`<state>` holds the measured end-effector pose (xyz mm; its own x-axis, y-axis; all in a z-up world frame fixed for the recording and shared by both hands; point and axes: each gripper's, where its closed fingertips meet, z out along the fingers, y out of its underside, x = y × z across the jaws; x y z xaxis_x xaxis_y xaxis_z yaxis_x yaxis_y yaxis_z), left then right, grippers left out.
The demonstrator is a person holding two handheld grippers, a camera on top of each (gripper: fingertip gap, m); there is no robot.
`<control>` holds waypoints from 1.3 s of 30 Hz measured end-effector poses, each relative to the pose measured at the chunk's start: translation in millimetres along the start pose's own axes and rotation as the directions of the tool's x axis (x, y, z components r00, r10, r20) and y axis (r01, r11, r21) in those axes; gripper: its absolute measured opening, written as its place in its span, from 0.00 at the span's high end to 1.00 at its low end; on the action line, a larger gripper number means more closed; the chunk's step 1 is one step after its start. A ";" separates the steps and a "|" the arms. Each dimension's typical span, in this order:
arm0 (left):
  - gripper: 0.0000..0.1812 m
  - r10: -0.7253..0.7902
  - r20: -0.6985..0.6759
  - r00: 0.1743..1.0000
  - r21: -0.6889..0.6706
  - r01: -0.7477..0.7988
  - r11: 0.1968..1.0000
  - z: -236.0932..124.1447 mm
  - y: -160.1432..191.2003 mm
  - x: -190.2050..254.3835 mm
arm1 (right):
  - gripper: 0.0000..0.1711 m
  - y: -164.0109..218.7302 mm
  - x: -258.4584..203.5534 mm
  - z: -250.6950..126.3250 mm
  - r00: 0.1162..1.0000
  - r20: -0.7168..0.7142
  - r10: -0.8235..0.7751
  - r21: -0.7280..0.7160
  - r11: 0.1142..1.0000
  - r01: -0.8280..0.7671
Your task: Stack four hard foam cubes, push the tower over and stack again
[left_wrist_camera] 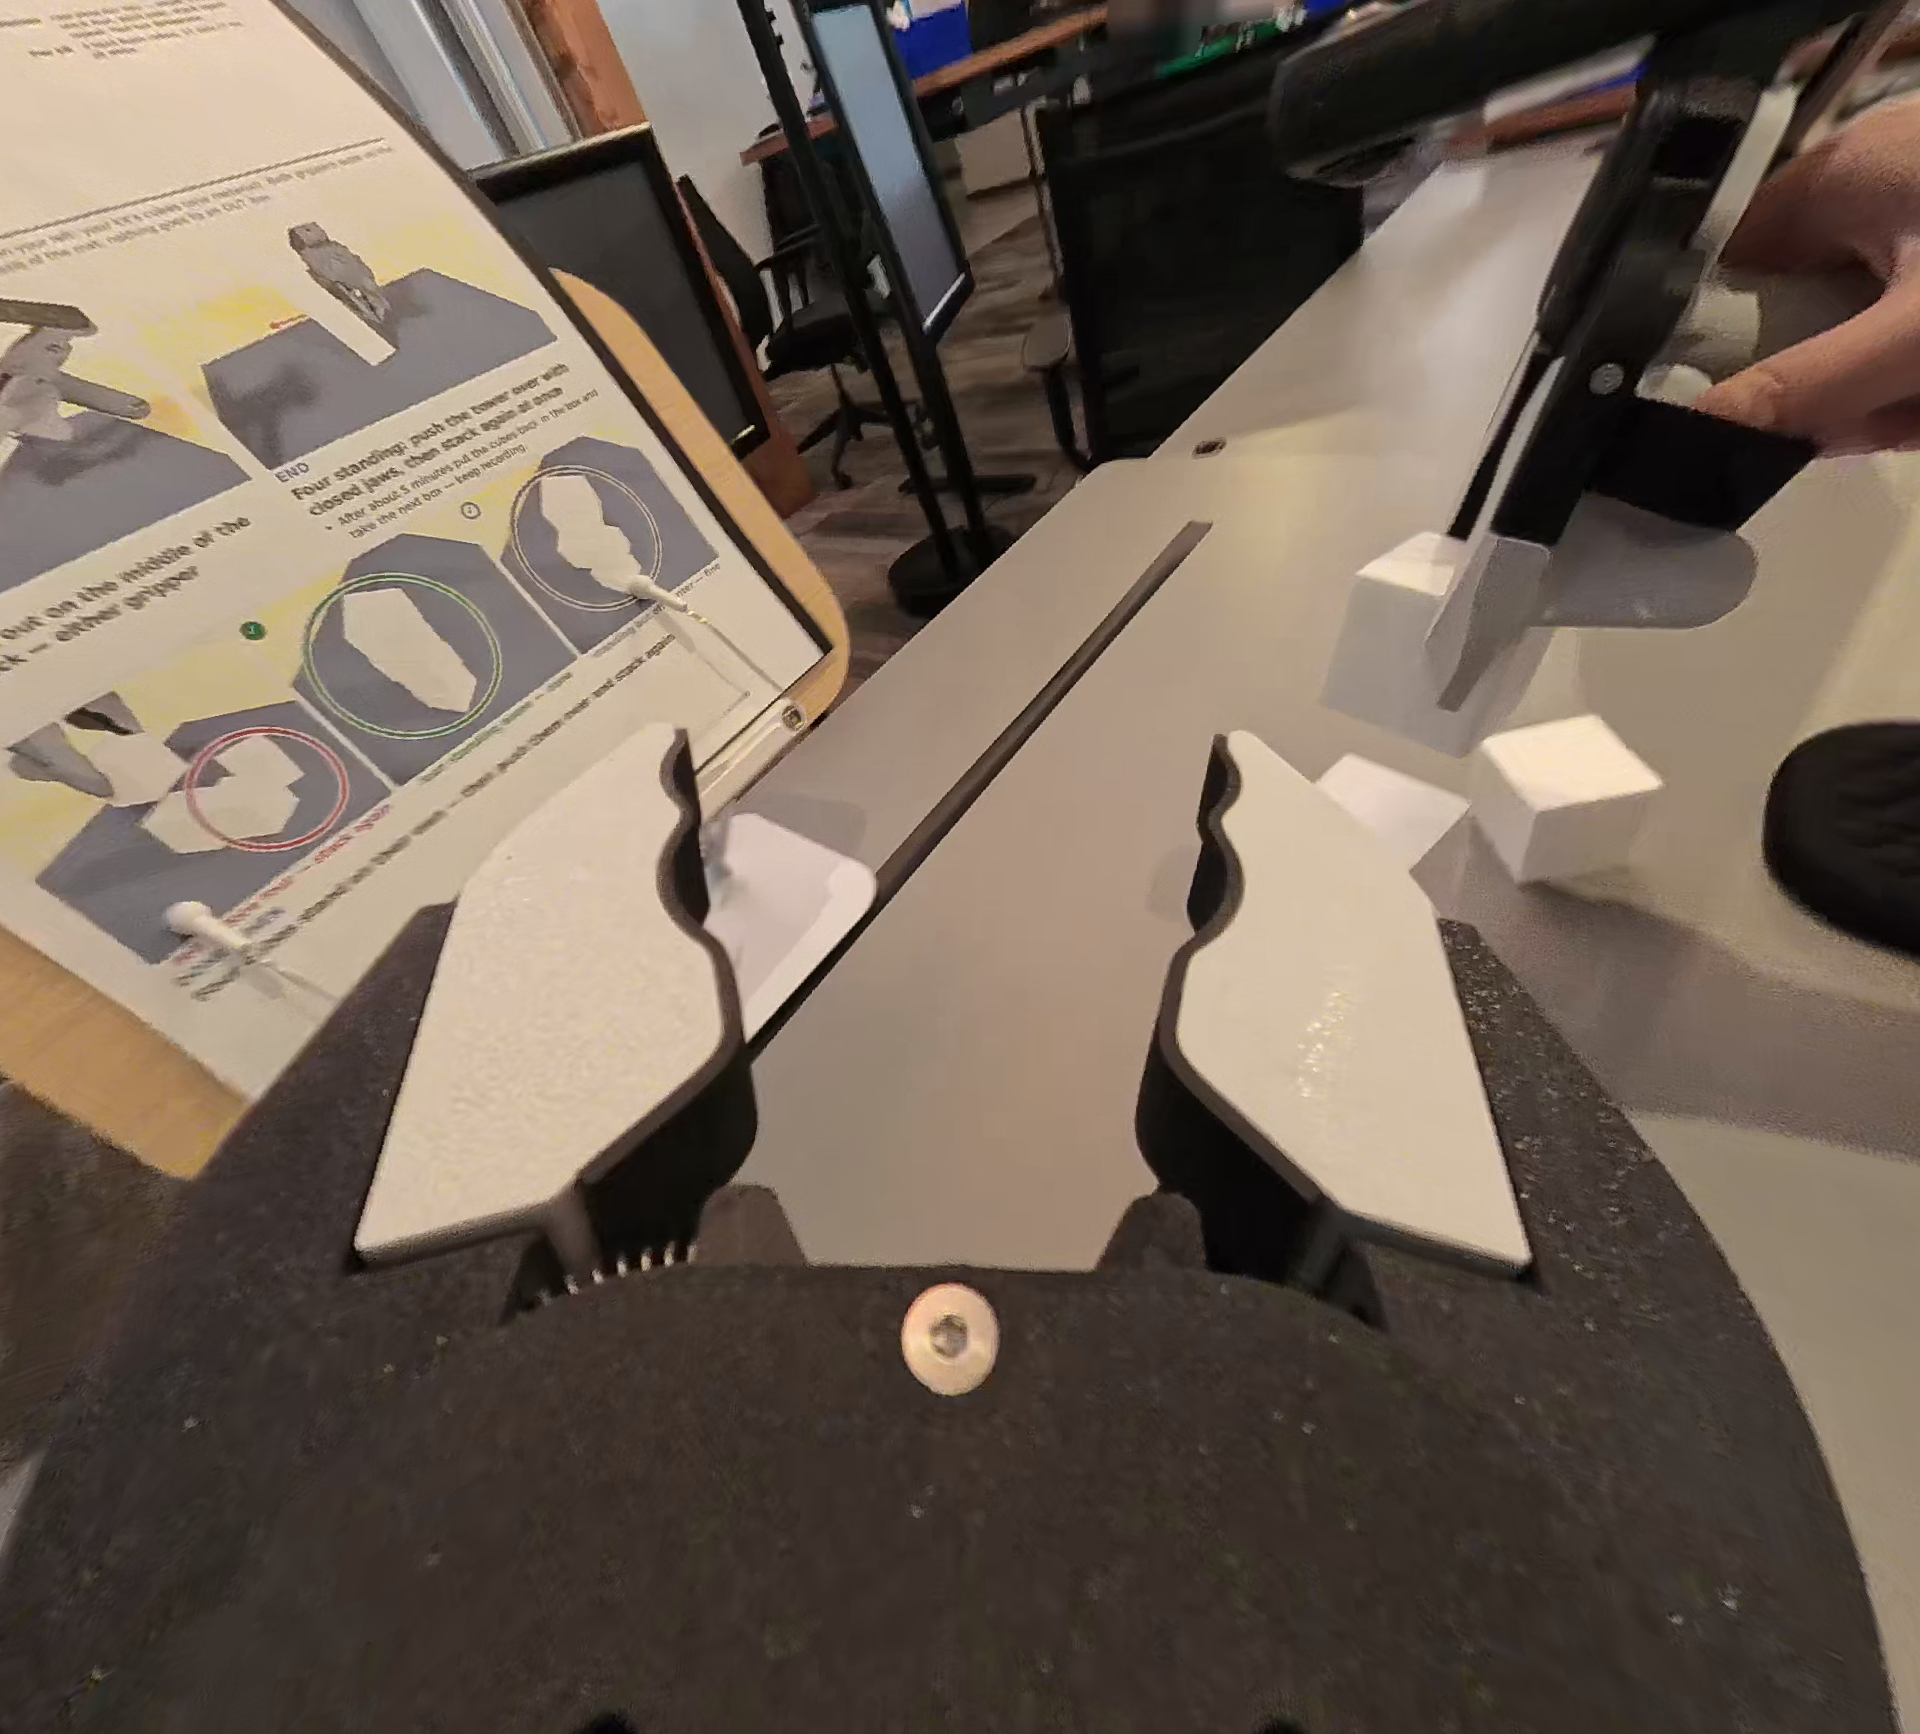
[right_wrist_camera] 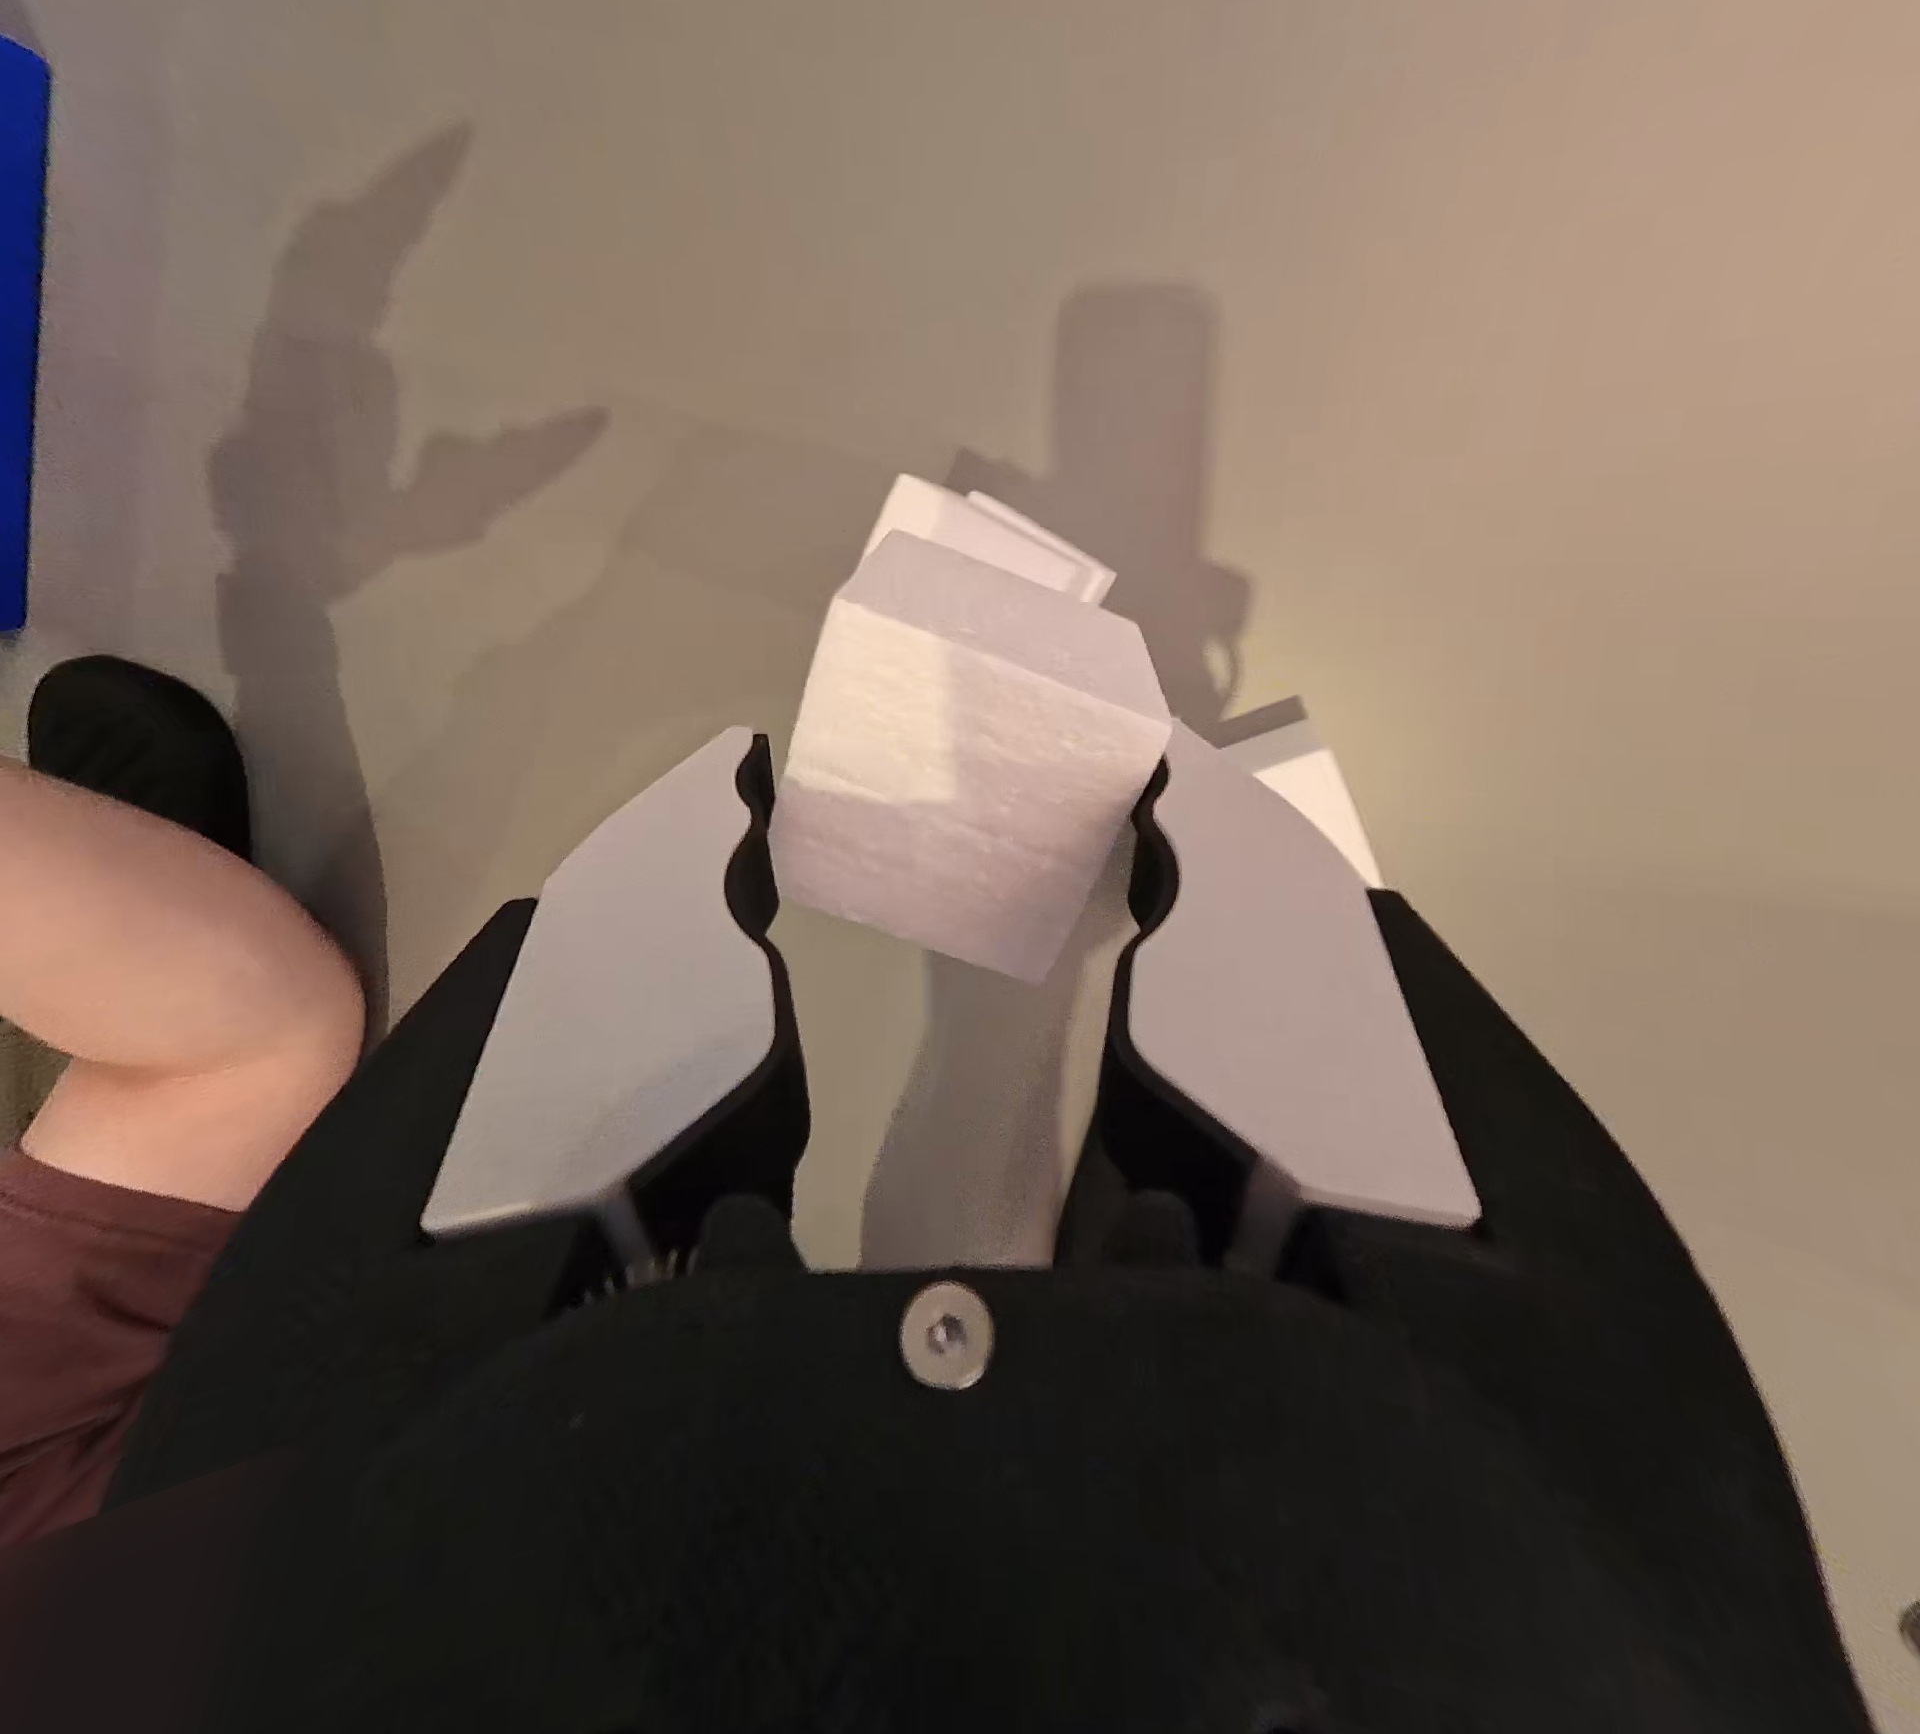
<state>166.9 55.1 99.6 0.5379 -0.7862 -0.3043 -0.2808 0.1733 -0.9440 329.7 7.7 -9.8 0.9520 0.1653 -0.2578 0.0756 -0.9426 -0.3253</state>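
Overhead, the right tool (right_wrist_camera: 961, 785) is clamping a white foam cube (right_wrist_camera: 961, 801) between its fingertips, lifted clear of the grey counter (right_wrist_camera: 1455, 230). The held cube is covering most of what lies beneath it: only slivers of other white cubes (right_wrist_camera: 1023, 541) are peeking out past its far edge, and another pale corner (right_wrist_camera: 1314, 801) is showing beside the right finger, so how many are down there cannot be told from this view.

From the left wrist view the same cube (left_wrist_camera: 1397, 635) is hanging in the right tool (left_wrist_camera: 1486, 635) toward the far right part of the counter (left_wrist_camera: 987, 1009), with two loose cubes lying just below it: one (left_wrist_camera: 1564, 796) fully visible, one (left_wrist_camera: 1387, 806) partly hidden behind the left tool's right finger. A fourth cube is not showing clearly anywhere.

The left tool (left_wrist_camera: 951, 785) is standing wide apart and empty, hovering over the counter near its left edge. Beside it an instruction sheet (left_wrist_camera: 260, 437) with printed text and pictures is leaning on a wooden board; its left side is cut off by the frame. A person's hand (left_wrist_camera: 1829, 313) is gripping the right tool's handle, half out of view.
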 end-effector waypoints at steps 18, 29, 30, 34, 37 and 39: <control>0.55 -0.076 -0.049 0.996 0.101 0.081 0.992 -30.4 -22.0 -7.8 | 0.60 -2.7 -9.8 42.5 0.967 -0.251 0.034 -0.195 0.977 -0.085; 0.55 -0.054 -0.075 0.996 0.061 0.059 0.996 -21.3 -16.4 0.9 | 0.60 -4.3 -11.1 47.9 0.974 -0.224 0.043 -0.185 0.979 -0.086; 0.55 -0.052 -0.074 0.996 0.054 0.056 0.997 -20.5 -15.3 1.4 | 0.58 -4.0 -10.6 45.2 0.972 -0.234 0.035 -0.178 0.981 -0.078; 0.55 -0.047 -0.072 0.996 0.046 0.050 0.998 -19.8 -13.8 1.7 | 0.55 -5.2 -14.9 19.8 0.971 -0.236 -0.042 -0.058 0.998 0.029; 0.55 -0.058 -0.076 0.995 0.057 0.062 0.996 -22.3 -15.5 0.6 | 0.55 0.7 -14.2 -3.7 0.962 -0.205 -0.182 0.054 0.979 0.197; 0.55 -0.068 -0.076 0.995 0.065 0.073 0.995 -24.4 -16.0 -1.5 | 0.56 7.6 -8.0 -11.5 0.921 -0.177 -0.346 0.109 0.924 0.367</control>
<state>151.2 39.1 118.3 0.4939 -0.8389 -0.2289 -0.1888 0.1535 -0.9699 326.1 -4.2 0.2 0.9037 0.4266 0.0364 0.3873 -0.7784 -0.4940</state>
